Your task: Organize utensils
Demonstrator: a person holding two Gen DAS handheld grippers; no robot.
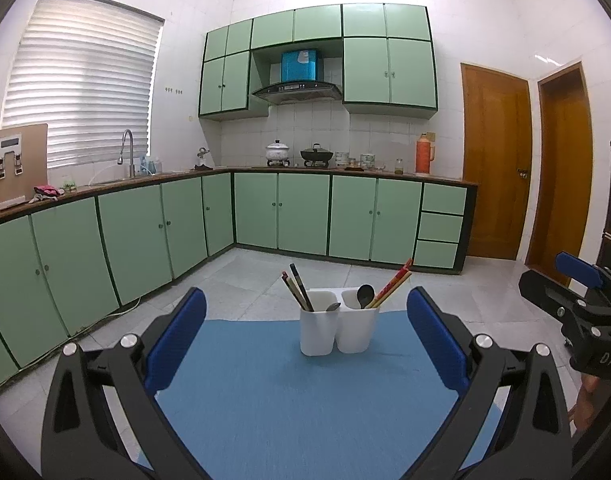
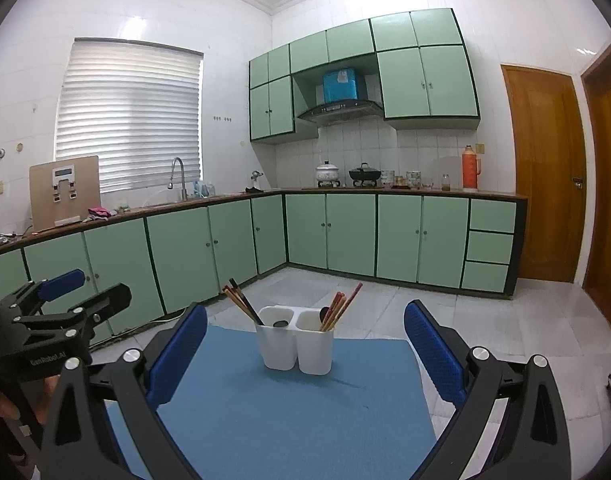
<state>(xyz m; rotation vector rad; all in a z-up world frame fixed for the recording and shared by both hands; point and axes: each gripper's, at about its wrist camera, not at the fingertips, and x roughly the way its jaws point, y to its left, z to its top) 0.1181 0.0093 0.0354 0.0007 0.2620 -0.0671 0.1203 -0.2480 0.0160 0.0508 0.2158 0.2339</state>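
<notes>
A white two-cup utensil holder (image 1: 337, 330) (image 2: 295, 346) stands near the far edge of a blue mat (image 1: 297, 400) (image 2: 285, 412). Its left cup holds dark chopsticks (image 1: 299, 292) (image 2: 241, 302) and a spoon (image 1: 334, 306). Its right cup holds red chopsticks (image 1: 391, 284) (image 2: 341, 306) and a black spoon (image 1: 364, 294). My left gripper (image 1: 305, 332) is open, well short of the holder, with nothing between its fingers. My right gripper (image 2: 305, 344) is likewise open and empty. Each gripper shows at the side of the other's view.
Green kitchen cabinets run along the left and back walls behind the mat, with a sink (image 1: 127, 160), pots on a stove (image 1: 297, 154) and an orange flask (image 1: 423, 156). Wooden doors (image 1: 495, 160) stand at the right. Pale floor tiles lie beyond the mat.
</notes>
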